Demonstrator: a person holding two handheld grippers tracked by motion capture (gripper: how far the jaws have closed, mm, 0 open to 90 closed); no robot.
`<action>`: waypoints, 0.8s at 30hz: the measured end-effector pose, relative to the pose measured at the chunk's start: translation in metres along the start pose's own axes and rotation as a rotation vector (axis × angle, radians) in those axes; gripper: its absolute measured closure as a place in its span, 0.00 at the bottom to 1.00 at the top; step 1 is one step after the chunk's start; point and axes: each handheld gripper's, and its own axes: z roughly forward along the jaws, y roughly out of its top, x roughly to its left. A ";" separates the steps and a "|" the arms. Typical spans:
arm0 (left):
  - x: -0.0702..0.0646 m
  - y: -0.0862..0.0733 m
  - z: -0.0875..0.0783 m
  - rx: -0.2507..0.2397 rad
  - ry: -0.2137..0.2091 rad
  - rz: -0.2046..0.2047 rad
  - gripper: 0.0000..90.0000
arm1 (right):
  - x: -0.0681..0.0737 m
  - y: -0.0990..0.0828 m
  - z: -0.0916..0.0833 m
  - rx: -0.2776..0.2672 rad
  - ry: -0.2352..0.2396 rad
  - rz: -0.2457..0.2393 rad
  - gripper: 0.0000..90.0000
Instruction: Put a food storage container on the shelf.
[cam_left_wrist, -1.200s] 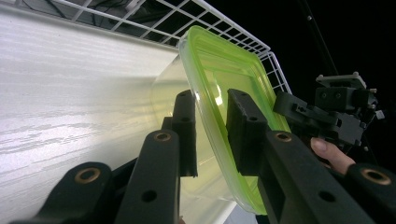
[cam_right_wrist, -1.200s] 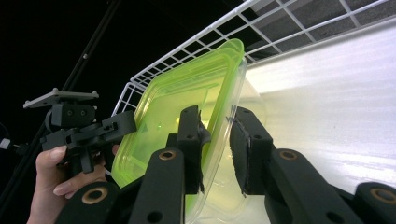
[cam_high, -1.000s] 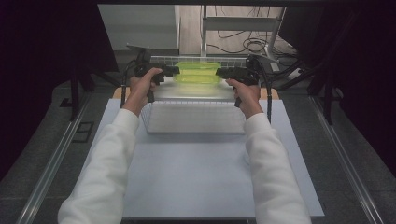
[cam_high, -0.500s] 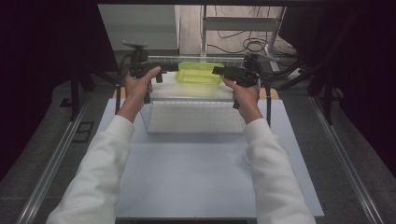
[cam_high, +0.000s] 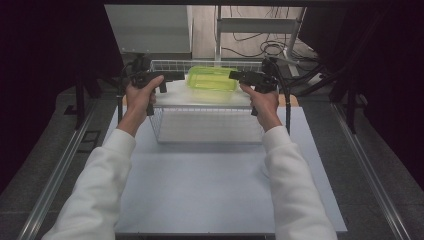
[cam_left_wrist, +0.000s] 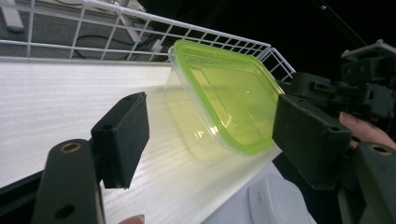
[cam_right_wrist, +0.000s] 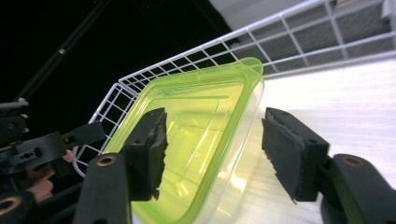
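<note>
I am guiding two handheld tongs toward a clear plastic box with a lime-green lid (cam_high: 212, 78), which sits on the white shelf (cam_high: 205, 98) on top of a white wire basket rack (cam_high: 207, 125), at the far end of the table (cam_high: 210, 185). The left gripper (cam_high: 181, 76) comes at the box from its left end and the right gripper (cam_high: 233, 75) from its right end. Both sets of jaws stand wide and hold nothing; in the right gripper view the jaws straddle a corner of the lid (cam_right_wrist: 187, 140), not yet closed on it. So I judge the reach nearly done, with the grasp and any lifting still ahead. The box looks empty through its clear walls (cam_left_wrist: 196, 135).
</note>
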 end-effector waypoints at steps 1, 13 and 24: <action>-0.002 -0.002 -0.003 0.002 -0.003 0.016 0.30 | 0.005 0.000 -0.008 -0.008 -0.023 -0.052 0.41; -0.031 -0.039 -0.050 0.043 -0.021 0.204 0.31 | 0.025 -0.020 -0.068 0.034 -0.022 -0.284 0.38; -0.055 -0.112 -0.086 0.091 0.010 0.327 0.30 | 0.022 -0.096 -0.120 0.148 -0.016 -0.497 0.36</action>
